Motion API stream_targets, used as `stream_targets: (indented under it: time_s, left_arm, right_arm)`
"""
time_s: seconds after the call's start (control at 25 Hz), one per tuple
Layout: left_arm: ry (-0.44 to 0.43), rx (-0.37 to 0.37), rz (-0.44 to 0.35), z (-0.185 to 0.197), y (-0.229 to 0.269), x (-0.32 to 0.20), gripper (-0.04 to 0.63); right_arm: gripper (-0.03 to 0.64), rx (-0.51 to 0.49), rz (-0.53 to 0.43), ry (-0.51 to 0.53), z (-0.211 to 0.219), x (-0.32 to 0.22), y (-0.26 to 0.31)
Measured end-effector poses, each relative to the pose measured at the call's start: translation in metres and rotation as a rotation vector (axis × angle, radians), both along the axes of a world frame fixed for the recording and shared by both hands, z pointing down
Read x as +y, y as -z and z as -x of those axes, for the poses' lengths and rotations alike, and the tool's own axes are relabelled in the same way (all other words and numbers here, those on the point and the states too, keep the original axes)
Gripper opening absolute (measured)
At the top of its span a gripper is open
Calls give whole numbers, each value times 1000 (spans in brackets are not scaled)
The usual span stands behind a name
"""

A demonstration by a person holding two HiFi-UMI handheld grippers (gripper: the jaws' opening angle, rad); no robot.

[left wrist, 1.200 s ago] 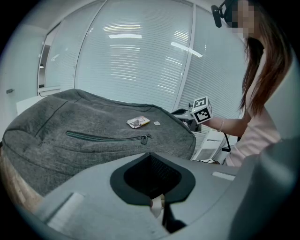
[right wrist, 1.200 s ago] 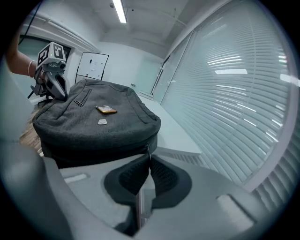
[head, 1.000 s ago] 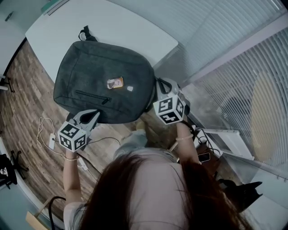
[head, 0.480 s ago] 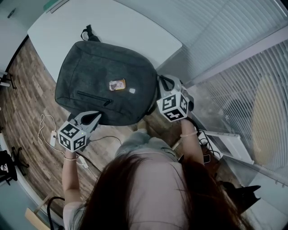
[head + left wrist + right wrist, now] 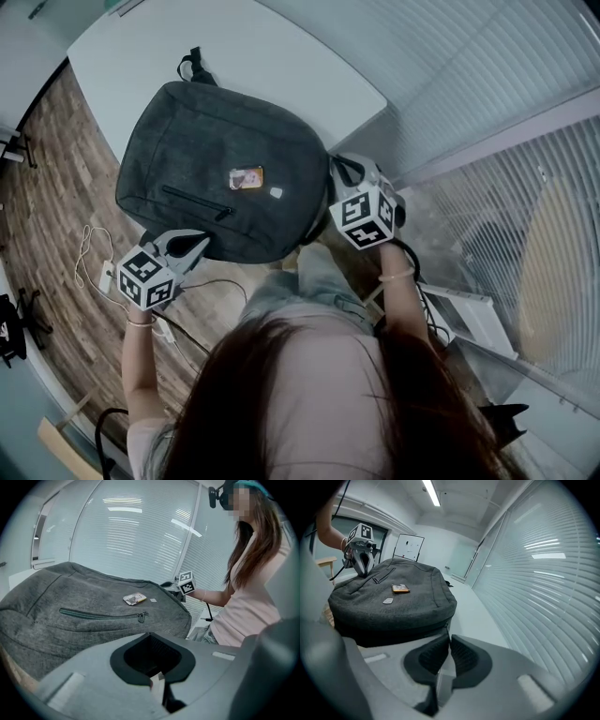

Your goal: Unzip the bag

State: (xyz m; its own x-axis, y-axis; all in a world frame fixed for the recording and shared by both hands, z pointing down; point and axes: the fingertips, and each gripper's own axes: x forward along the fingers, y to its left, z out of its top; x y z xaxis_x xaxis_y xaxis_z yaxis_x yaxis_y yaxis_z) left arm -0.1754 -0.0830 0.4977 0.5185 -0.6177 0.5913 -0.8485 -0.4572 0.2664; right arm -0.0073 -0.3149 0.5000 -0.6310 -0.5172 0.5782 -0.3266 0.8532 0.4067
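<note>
A dark grey backpack point(image 5: 225, 178) lies flat on the white table point(image 5: 281, 66), its near end hanging over the edge. The front pocket zipper point(image 5: 101, 616) is closed. My left gripper point(image 5: 199, 242) sits at the bag's near left corner, and its jaws point(image 5: 150, 634) look shut on the bag's edge, with dark fabric between the pads. My right gripper point(image 5: 339, 169) is at the bag's right side. There its jaws point(image 5: 448, 635) stand almost together on the main zipper pull point(image 5: 446, 629) and are opening slightly.
A small orange tag point(image 5: 247, 177) is on the bag's front. Glass walls with blinds point(image 5: 487, 94) run close along the right. A white charger and cable point(image 5: 105, 275) lie on the wooden floor point(image 5: 56, 187) at the left. The person's head fills the bottom of the head view.
The right gripper has shifted a little farther along the bag's right side. The left gripper and the bag have kept their places. The head camera has drifted slightly.
</note>
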Motion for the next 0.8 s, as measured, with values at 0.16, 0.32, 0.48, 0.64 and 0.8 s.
stream_targets:
  time_s: [0.16,0.32,0.48,0.64,0.8]
  left_arm:
    - [-7,9,31,0,-2,-1,8]
    - [-12,21,63,0,-3,-2,8]
    - [-13,28,80,-1,-3,-3,8]
    - [-18,39,91,-1,-1,-3,8]
    - [-19,47,110,-1,-1,-3,8]
  right_arm:
    - [20,3,25,37,5,-8,-1]
    - [20,0,48,74,10,-14,-2]
    - [20,-1,58,110,17,-22,0]
    - [20,6,65,152,24,-29,3]
    - [20,11,80,199,29,-34,3]
